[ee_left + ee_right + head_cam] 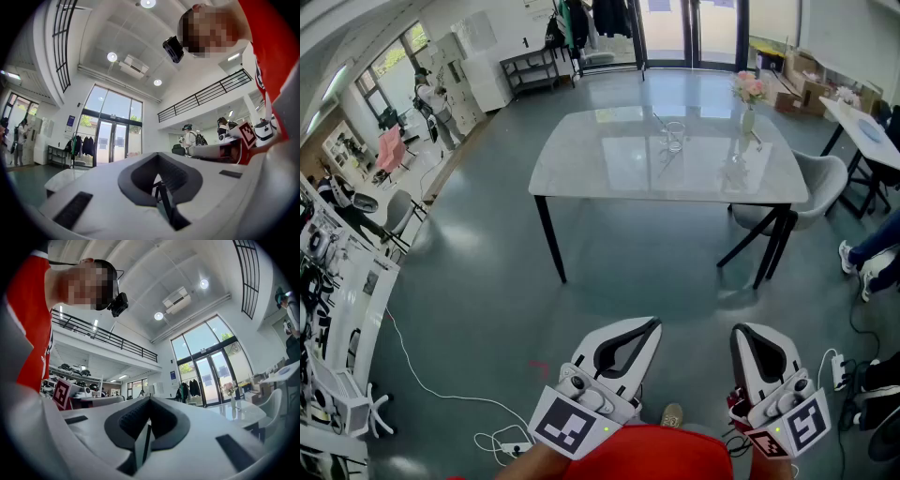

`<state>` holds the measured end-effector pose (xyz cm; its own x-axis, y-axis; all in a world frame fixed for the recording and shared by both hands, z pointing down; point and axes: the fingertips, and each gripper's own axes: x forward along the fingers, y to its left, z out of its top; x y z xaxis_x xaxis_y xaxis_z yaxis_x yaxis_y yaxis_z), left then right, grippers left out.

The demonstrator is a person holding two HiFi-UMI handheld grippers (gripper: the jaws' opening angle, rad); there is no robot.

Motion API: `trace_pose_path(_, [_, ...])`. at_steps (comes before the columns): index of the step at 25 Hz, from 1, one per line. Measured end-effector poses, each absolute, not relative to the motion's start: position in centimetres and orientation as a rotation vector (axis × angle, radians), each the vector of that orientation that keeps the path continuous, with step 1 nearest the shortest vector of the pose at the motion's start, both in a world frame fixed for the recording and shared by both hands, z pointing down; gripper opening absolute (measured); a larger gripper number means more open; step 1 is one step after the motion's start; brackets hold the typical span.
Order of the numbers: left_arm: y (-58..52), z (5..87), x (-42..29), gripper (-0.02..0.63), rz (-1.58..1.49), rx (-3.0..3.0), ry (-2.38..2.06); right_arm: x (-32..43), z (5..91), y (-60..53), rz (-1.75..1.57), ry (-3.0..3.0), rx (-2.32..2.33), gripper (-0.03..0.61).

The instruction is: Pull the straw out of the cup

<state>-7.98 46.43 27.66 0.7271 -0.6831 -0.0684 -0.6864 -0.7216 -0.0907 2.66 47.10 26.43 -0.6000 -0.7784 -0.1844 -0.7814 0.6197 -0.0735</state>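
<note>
— Where is the cup, and can you reach it?

— The glass cup (pixel 674 141) stands near the middle of the white table (pixel 581 169), on its far half. The thin straw (pixel 662 123) leans out of it to the far left. It is well apart from me, so I cannot reach it yet.

— And your claws?

— My left gripper (pixel 651 325) and my right gripper (pixel 739 331) are both pressed together and hold nothing. They hang low, near my body.

— How will you do it well?

— I think I must first walk to the table. Then one claw should steady the cup, and the other should pinch the straw above the rim and draw it along its own lean. The glass looks light and could tip.

— What is around?

— A vase of pink flowers (pixel 748 98) is right of the cup. The tabletop is glossy. A grey chair (pixel 825 178) stands at the right end, the floor (pixel 487 309) is smooth grey, and glass doors (pixel 689 28) are far behind.
</note>
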Motion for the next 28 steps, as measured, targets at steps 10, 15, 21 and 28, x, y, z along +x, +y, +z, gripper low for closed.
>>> trace_pose_path(10, [46.1,28.0,-7.1,0.012,0.041,-2.806,1.140,3.6,26.8,46.6,0.018,2.647,-1.267,-0.009])
trace_pose_path(15, [45.5,28.0,-6.5,0.012,0.038,-2.805,1.161,4.2,26.8,46.1,0.002,2.648,-1.245,-0.008])
trace_pose_path(21, [44.2,28.3,-5.7,0.012,0.059,-2.819,1.228,5.6,26.8,45.1,0.009,2.649,-1.241,-0.008])
trace_pose_path(28, [42.7,27.0,-3.4,0.012,0.158,-2.764,1.277,7.6,26.2,44.0,0.044,2.673,-1.200,-0.008])
